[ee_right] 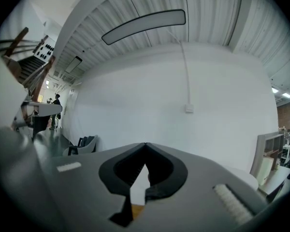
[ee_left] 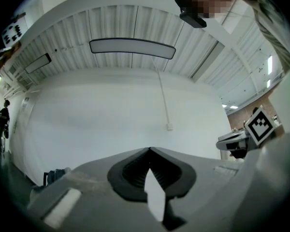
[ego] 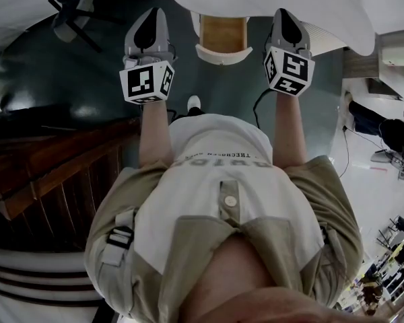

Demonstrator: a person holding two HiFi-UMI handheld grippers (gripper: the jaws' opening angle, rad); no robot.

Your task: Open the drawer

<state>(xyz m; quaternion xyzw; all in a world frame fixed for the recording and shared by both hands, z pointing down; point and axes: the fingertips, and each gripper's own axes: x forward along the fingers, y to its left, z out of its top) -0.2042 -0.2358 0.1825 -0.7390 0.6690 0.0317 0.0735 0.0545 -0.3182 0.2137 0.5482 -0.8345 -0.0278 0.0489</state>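
In the head view a small white unit with a wood-coloured panel, the drawer unit, stands on the dark floor between and beyond my two hands. My left gripper is held out to its left and my right gripper to its right, both apart from it. Seen along its jaws, the left gripper is shut with nothing in it and faces a white wall. The right gripper is shut and empty too; a sliver of wood colour shows below its jaws.
A dark wooden railing and steps lie at the left of the head view. A chair stands at the far left, and a black cable runs over the floor. A white wall fills both gripper views.
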